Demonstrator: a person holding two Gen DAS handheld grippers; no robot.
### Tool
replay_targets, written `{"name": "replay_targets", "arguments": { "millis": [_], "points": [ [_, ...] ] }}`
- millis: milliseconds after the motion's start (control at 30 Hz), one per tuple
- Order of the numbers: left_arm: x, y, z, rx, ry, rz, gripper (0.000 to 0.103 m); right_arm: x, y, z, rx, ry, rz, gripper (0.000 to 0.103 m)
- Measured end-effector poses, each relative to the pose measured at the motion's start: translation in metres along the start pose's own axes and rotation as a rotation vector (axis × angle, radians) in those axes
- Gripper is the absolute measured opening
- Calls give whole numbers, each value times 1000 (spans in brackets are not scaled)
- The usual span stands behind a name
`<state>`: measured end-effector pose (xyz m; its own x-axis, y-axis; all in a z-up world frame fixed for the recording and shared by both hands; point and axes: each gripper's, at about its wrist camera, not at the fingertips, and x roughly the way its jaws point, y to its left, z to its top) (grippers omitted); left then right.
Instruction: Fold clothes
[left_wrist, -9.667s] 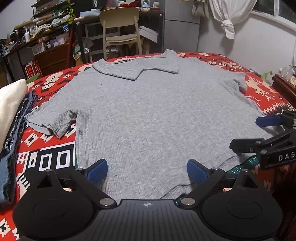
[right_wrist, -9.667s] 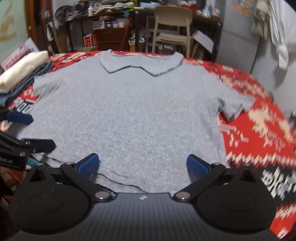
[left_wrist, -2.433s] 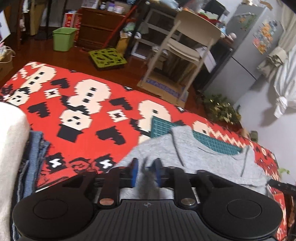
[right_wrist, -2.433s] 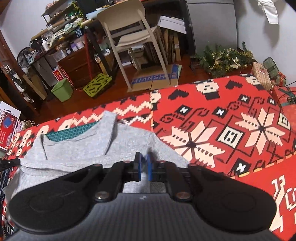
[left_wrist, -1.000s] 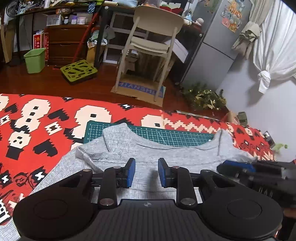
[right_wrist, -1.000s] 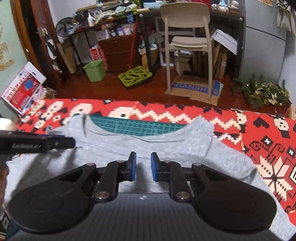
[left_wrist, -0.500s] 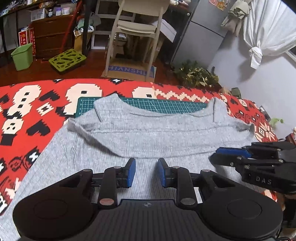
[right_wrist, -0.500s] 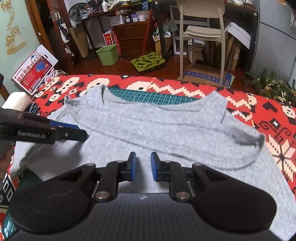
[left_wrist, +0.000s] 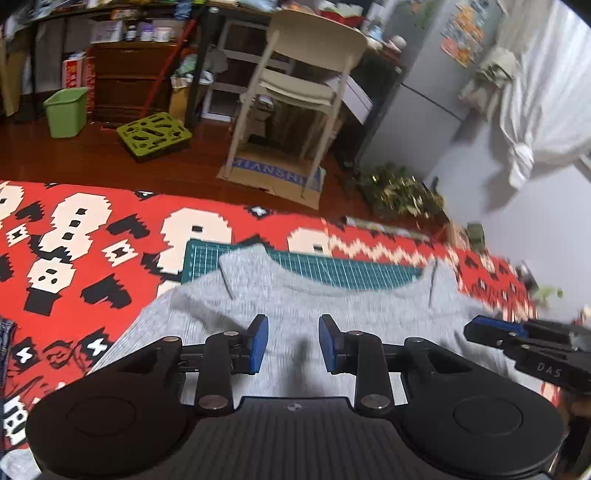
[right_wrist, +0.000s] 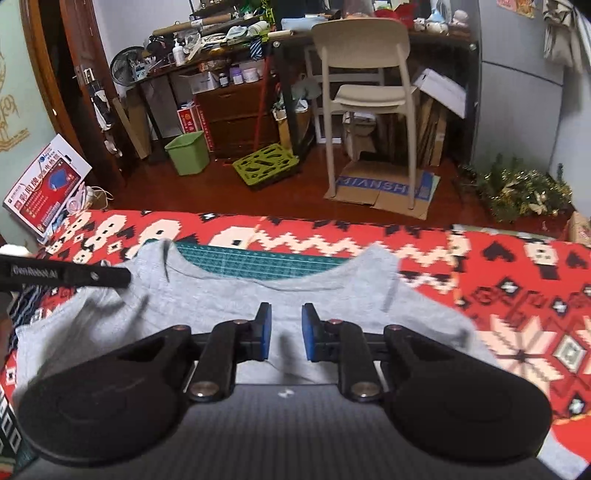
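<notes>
While the grey shirt (left_wrist: 332, 306) is lying folded on the red patterned cloth (left_wrist: 92, 236), both tools are hovering above it with nothing between their pads. The left tool (left_wrist: 293, 341) is holding its blue pads slightly apart, gripping nothing, over the near part of the shirt. The right tool (right_wrist: 284, 330) is showing the same narrow gap, also empty, above the shirt's middle. In the left wrist view the right tool is reaching in from the right edge; in the right wrist view the left tool is coming in from the left edge, over the shirt's left corner. A strip of green cutting mat (right_wrist: 258, 262) is showing just beyond the shirt's far edge, lying on the cloth. Farther back, a pale chair (right_wrist: 365, 92) is standing on flattened cardboard (right_wrist: 384, 188) on the wooden floor, with a green bin (right_wrist: 186, 151) well off to its left.
</notes>
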<state>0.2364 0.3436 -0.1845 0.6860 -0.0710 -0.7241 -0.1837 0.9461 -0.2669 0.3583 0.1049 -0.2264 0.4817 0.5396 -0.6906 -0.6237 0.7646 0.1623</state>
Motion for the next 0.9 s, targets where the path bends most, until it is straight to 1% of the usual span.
{"name": "replay_targets", "arguments": {
  "millis": [100,133,200,233,300,433,567,733,800,900],
  "points": [
    [-1,-3,-11,110,28,73,29,-5,-8,-10,-9,36,-18,20],
    [0,-2,-14,133,35,93,29,-7,-10,-14,-12,48,-24,20],
    [2,5,-18,129,55,116,27,-11,-16,-21,-18,72,-37,19],
    [3,11,-19,110,65,117,24,-13,-18,-24,-21,84,-43,19],
    [4,18,-18,85,69,119,23,-16,-23,-31,-27,108,-55,19],
    [9,18,-14,113,63,146,23,-20,-37,-33,-37,107,-128,19],
    [15,16,-10,121,76,135,22,-25,-53,-33,-46,103,-195,19],
    [21,15,-4,108,83,123,22,-19,-58,-29,-115,113,-252,19],
    [24,17,2,76,87,107,22,-12,-60,-27,-119,121,-246,19],
    [25,26,12,-11,75,72,22,-6,-71,-16,-28,91,-232,19]
  ]
}}
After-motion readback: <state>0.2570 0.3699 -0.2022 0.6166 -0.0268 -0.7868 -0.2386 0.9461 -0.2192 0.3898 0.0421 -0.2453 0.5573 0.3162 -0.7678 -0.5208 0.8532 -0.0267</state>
